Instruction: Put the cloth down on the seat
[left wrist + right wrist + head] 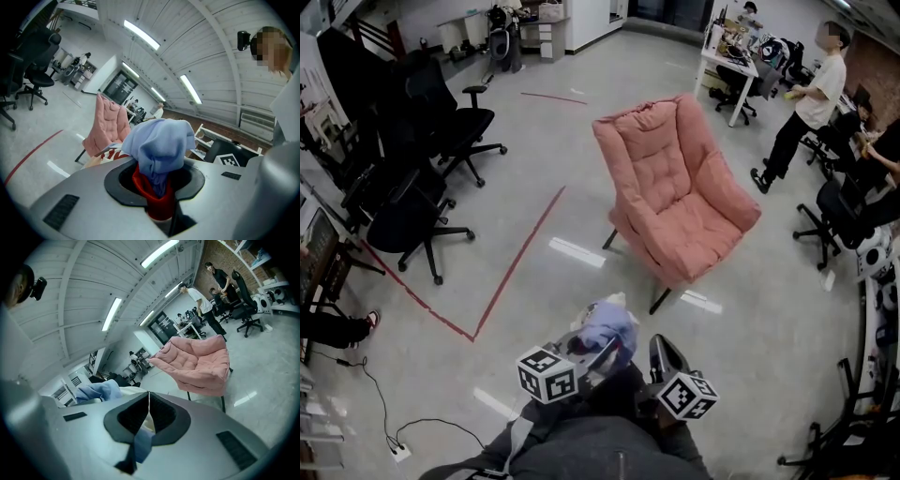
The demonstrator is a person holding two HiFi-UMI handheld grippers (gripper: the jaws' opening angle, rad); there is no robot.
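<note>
Clamping bunched blue cloth [159, 143] in the jaws of the left gripper [157, 185], pressing those of the right gripper [149, 401] tip to tip, facing the pink armchair [199, 364] beyond both.

- Your left gripper [157, 187] had a grey shell and red-lined jaws.
- Your right gripper [147, 411] was grey with black jaws.
- Both bore black-and-white marker cubes [547, 373].
</note>
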